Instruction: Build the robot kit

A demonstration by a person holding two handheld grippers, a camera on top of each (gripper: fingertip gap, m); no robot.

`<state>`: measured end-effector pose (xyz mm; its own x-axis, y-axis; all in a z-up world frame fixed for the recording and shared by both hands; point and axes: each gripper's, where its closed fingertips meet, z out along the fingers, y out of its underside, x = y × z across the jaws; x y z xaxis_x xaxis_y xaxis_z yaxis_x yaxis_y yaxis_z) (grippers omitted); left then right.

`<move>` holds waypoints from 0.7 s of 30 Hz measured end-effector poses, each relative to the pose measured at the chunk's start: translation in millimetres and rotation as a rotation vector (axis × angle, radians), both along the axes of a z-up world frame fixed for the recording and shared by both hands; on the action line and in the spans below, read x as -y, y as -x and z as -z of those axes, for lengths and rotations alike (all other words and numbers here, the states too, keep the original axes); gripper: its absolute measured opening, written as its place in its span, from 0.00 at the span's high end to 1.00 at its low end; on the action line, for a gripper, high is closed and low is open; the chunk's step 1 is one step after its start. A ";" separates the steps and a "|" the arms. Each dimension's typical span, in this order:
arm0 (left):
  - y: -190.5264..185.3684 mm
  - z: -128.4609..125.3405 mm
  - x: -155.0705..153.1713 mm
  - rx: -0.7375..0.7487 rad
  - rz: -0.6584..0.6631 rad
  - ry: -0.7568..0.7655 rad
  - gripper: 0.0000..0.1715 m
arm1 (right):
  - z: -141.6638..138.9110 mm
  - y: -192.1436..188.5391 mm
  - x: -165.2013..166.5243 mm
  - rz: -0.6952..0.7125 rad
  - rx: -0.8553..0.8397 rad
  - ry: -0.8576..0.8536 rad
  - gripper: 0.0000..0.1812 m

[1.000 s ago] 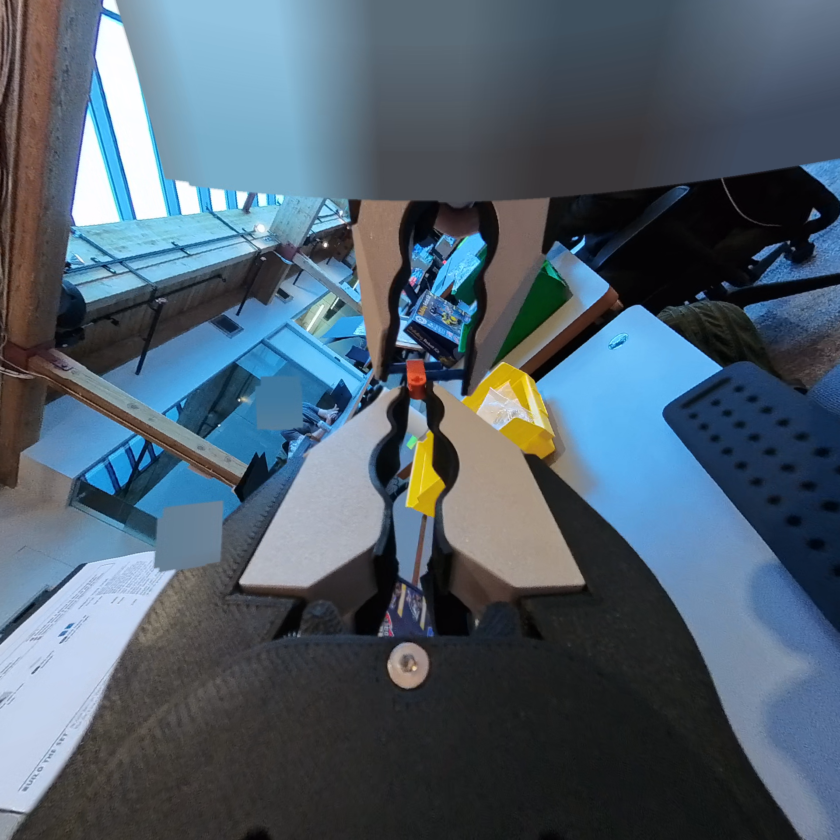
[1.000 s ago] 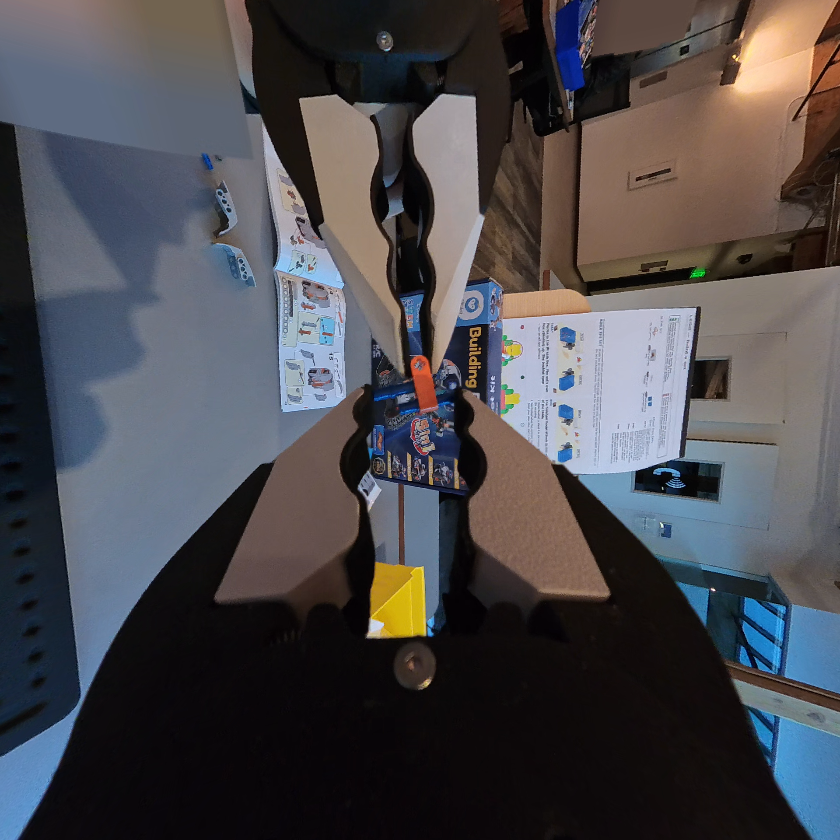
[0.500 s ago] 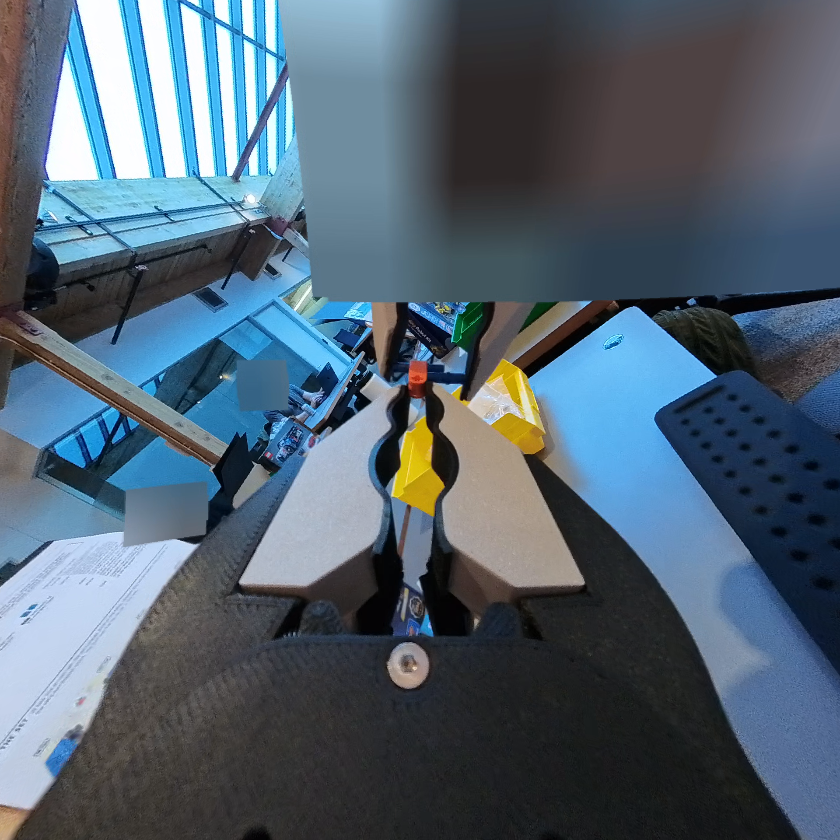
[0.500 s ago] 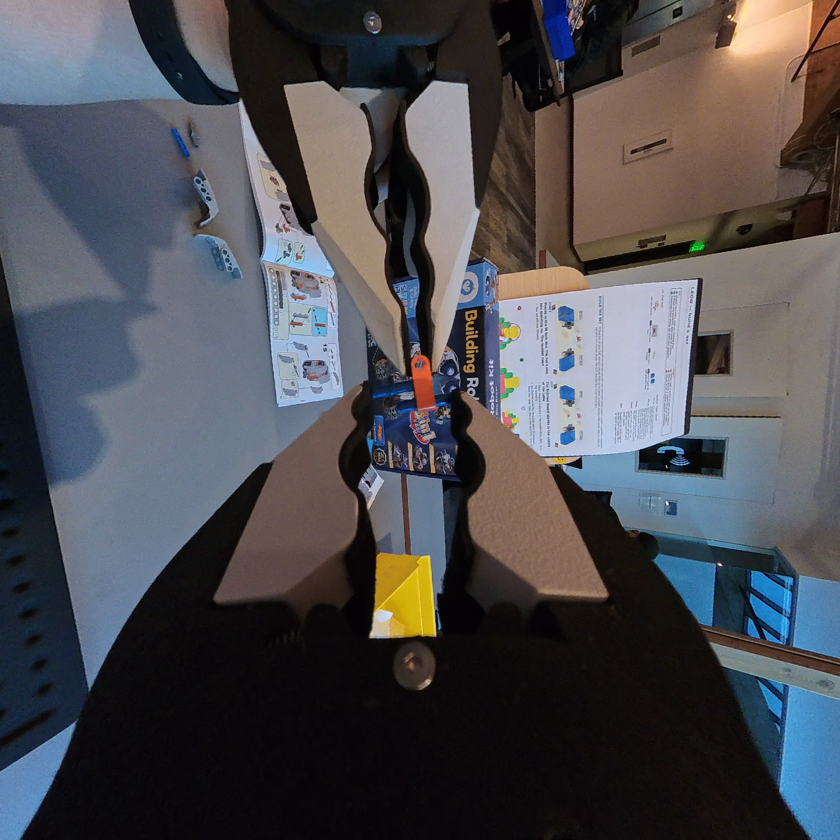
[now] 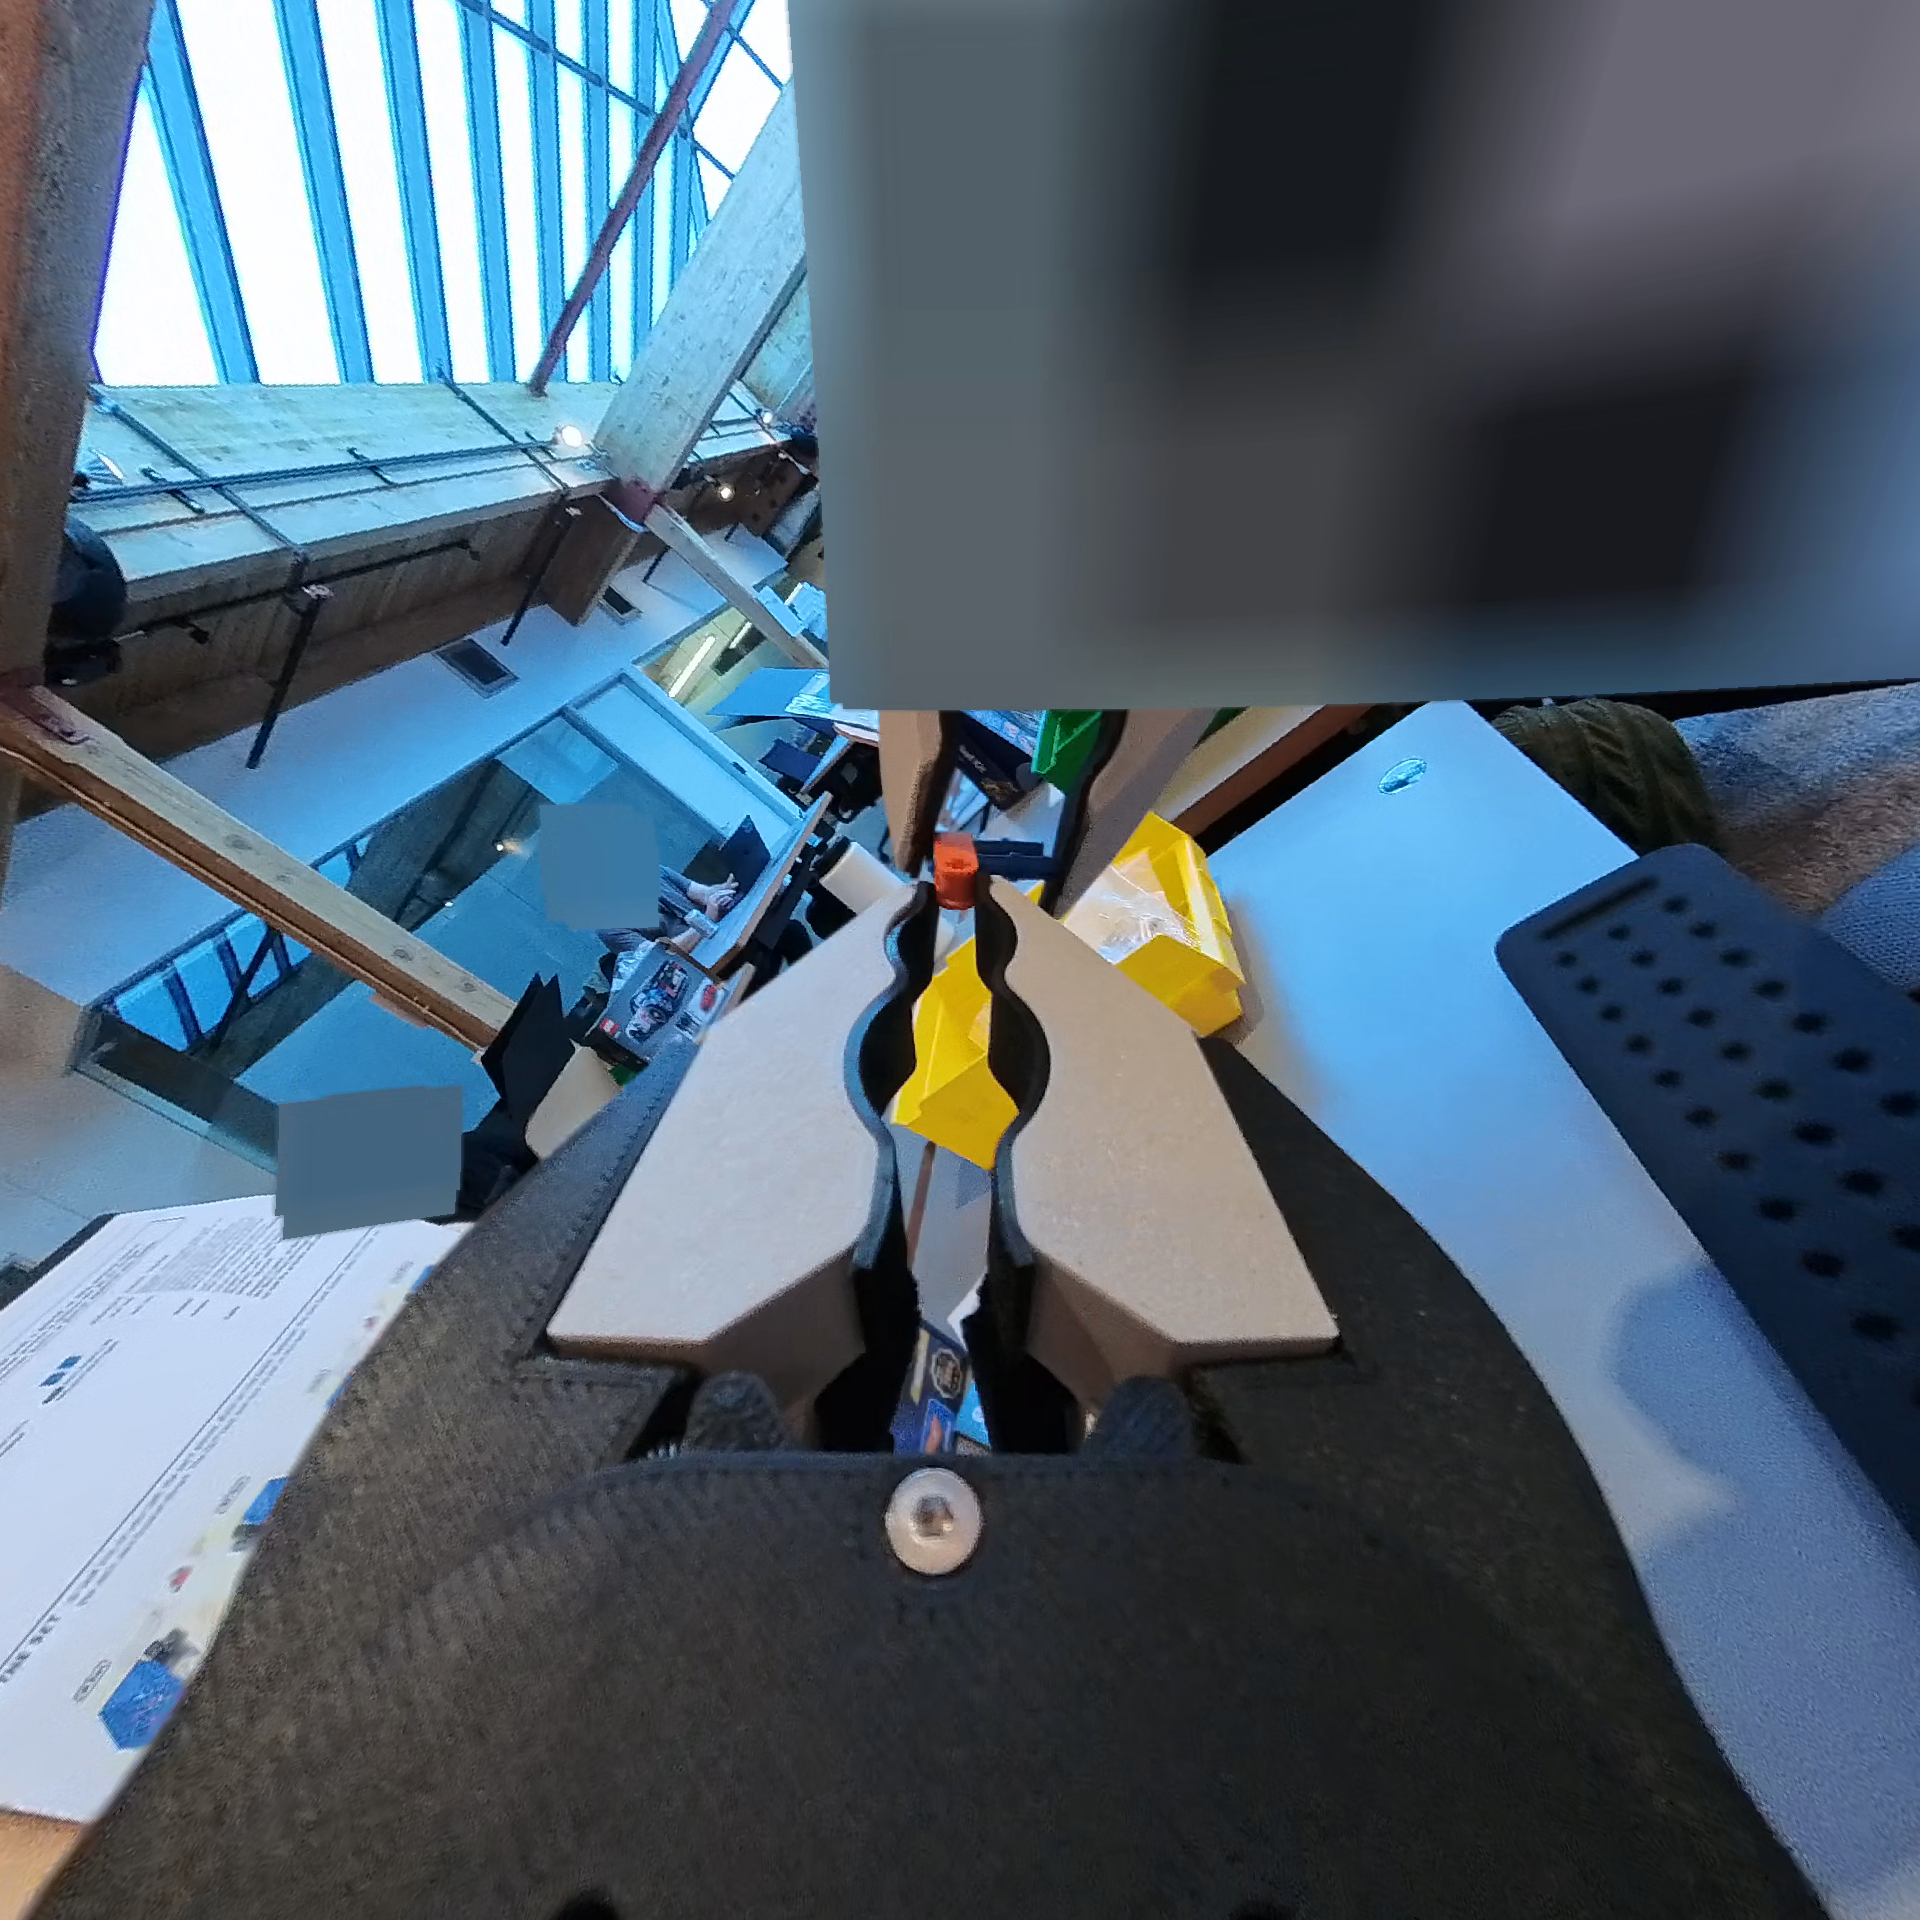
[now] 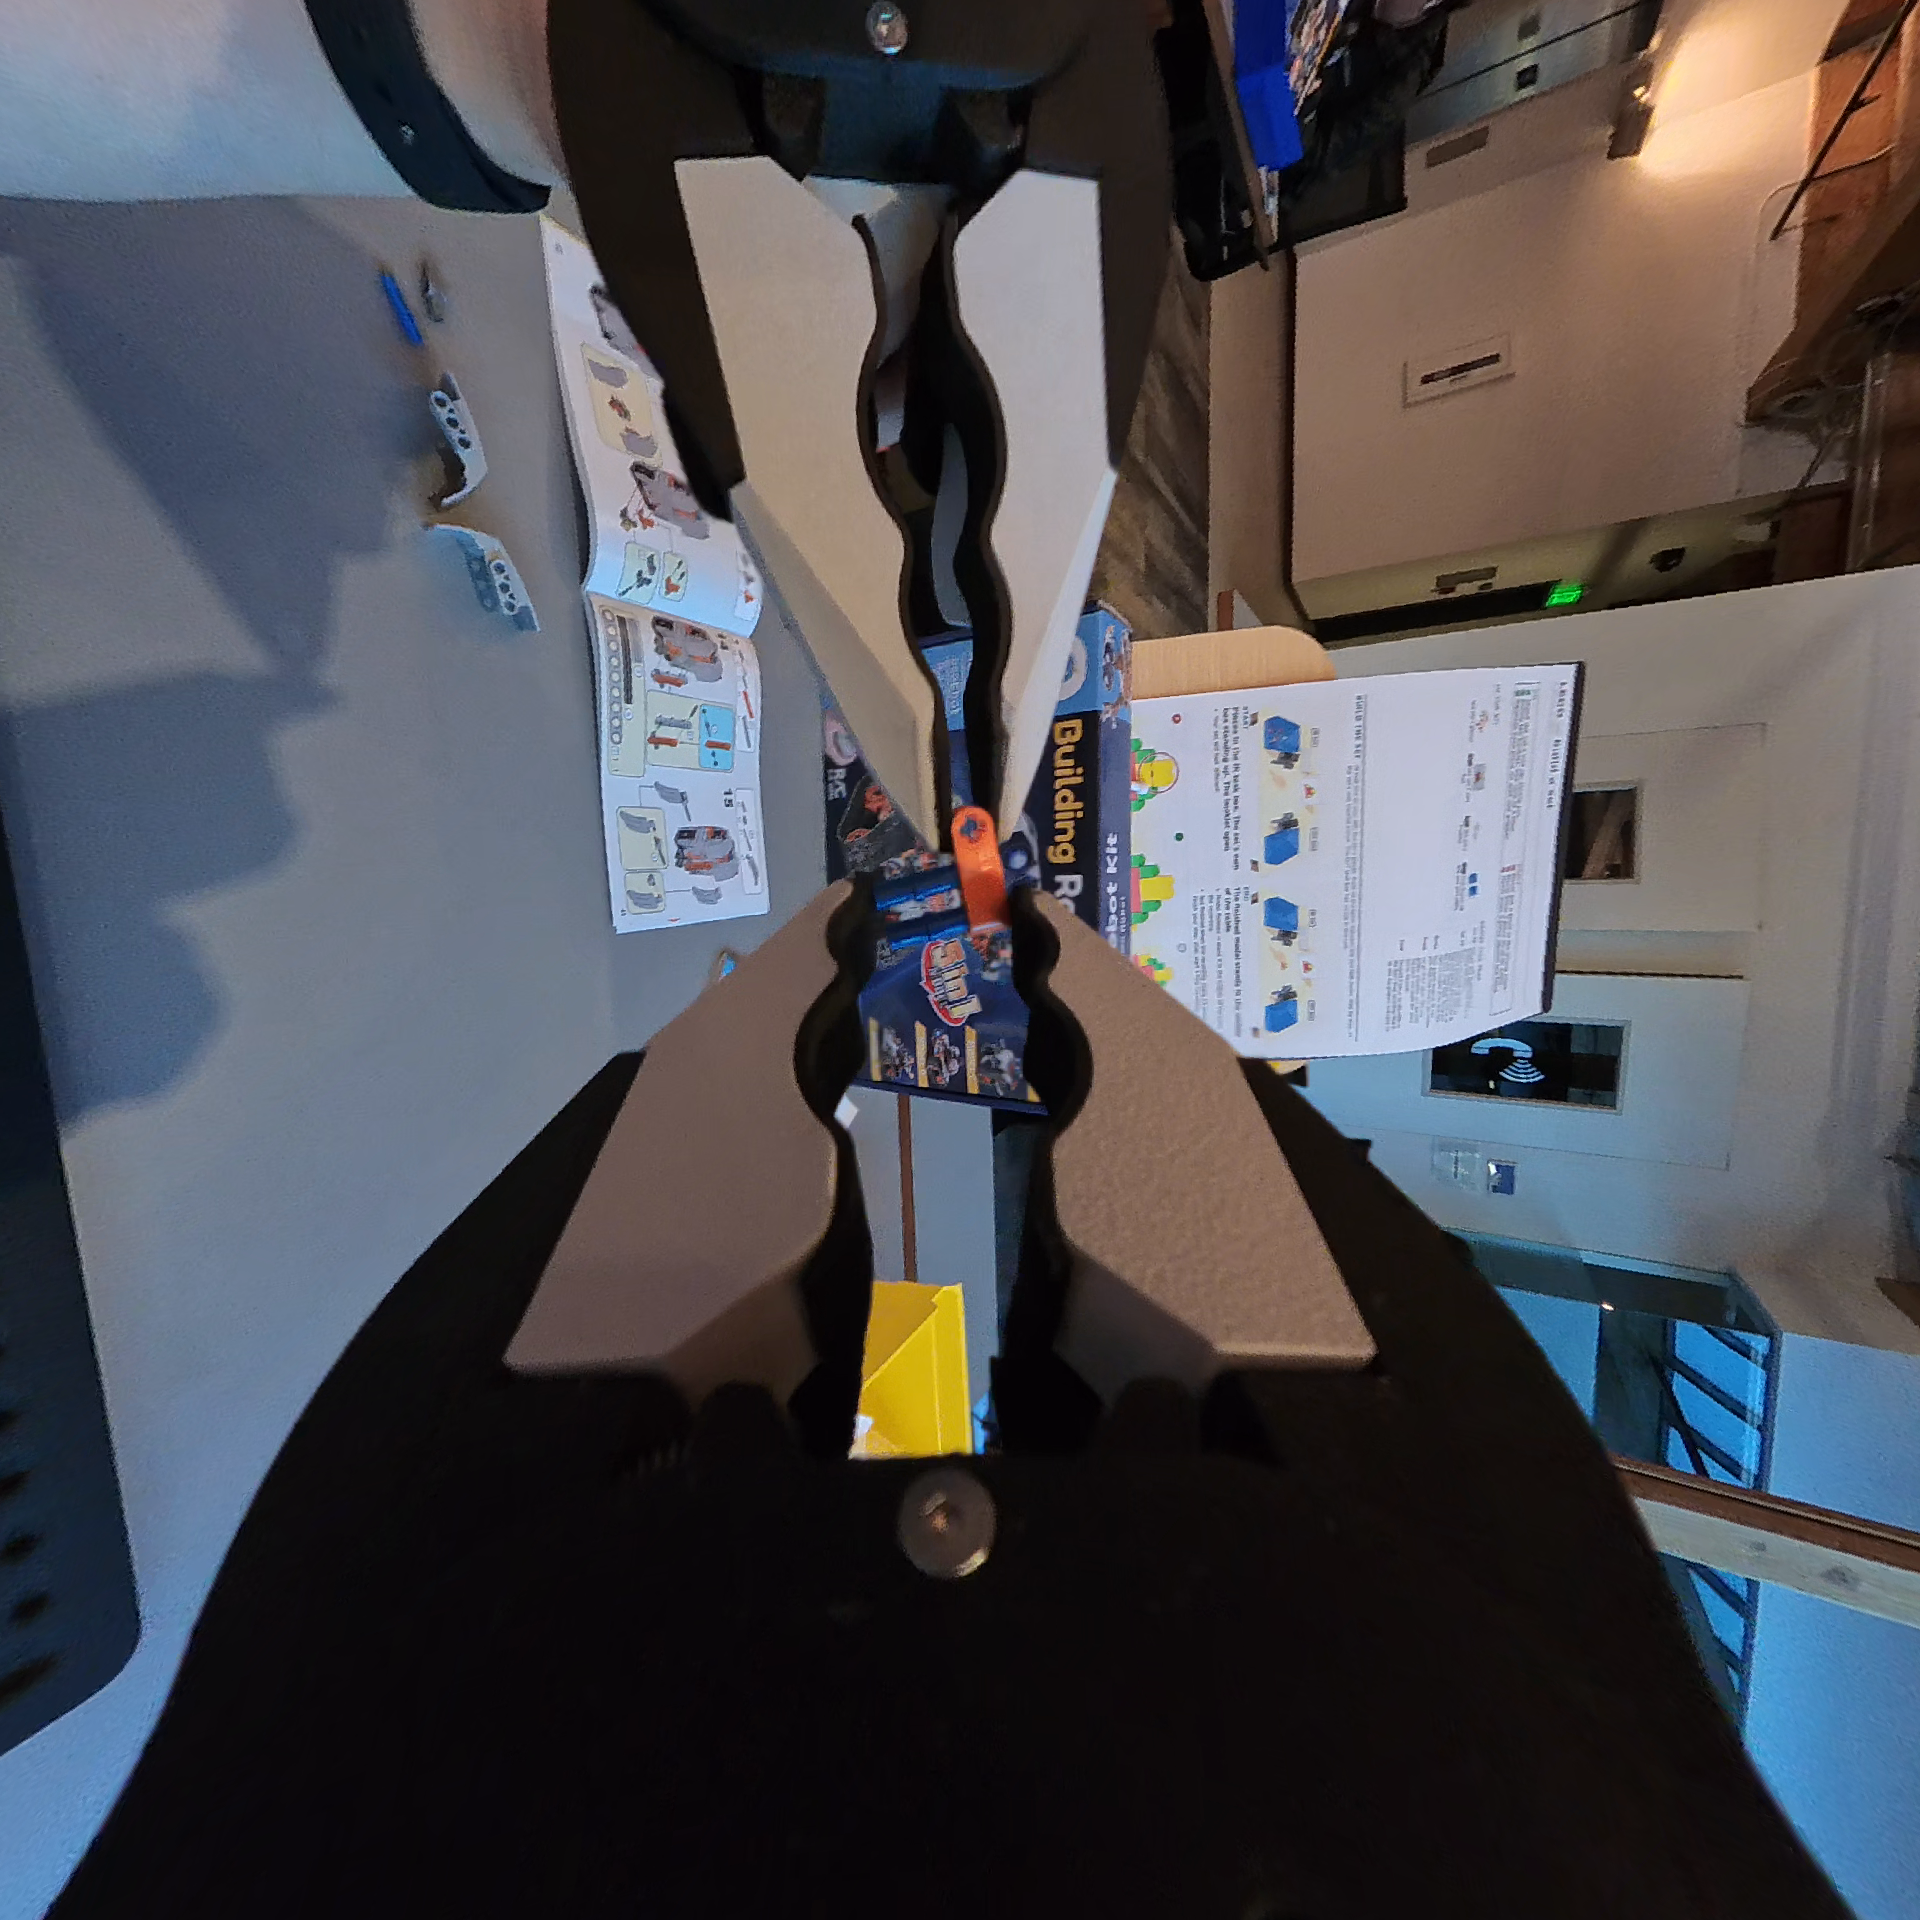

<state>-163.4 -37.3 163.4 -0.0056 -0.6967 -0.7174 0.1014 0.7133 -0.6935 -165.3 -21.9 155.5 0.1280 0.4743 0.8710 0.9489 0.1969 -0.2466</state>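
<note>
Two close wrist cameras face each other along their claws; both share the orange piece [image 5: 954,871] between.

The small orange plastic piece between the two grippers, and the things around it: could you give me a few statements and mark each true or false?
1. The left gripper pinches the small orange plastic piece at its fingertips. True.
2. The left gripper and the right gripper point away from each other. False: they face each other, tip to tip.
3. A yellow plastic bin sits on the pale table. True.
4. The paper instruction booklet lies closed. False: it lies open on the table.
</note>
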 end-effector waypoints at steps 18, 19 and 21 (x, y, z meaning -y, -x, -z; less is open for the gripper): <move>14.1 -6.4 1.6 0.024 0.066 0.027 0.97 | -6.5 5.6 11.2 -0.087 -0.044 -0.074 0.81; 15.6 -8.2 3.2 0.032 0.092 0.049 0.97 | -8.2 7.1 15.5 -0.115 -0.089 -0.061 0.81; 18.7 -10.8 6.1 0.037 0.156 0.104 0.97 | -13.7 8.8 23.5 -0.167 -0.198 -0.027 0.81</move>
<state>-182.0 -43.4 174.2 -0.0940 -0.7601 -0.6429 0.2320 0.6113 -0.7566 -174.1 -45.4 169.2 0.2192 0.4799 0.8495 0.8362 0.3562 -0.4171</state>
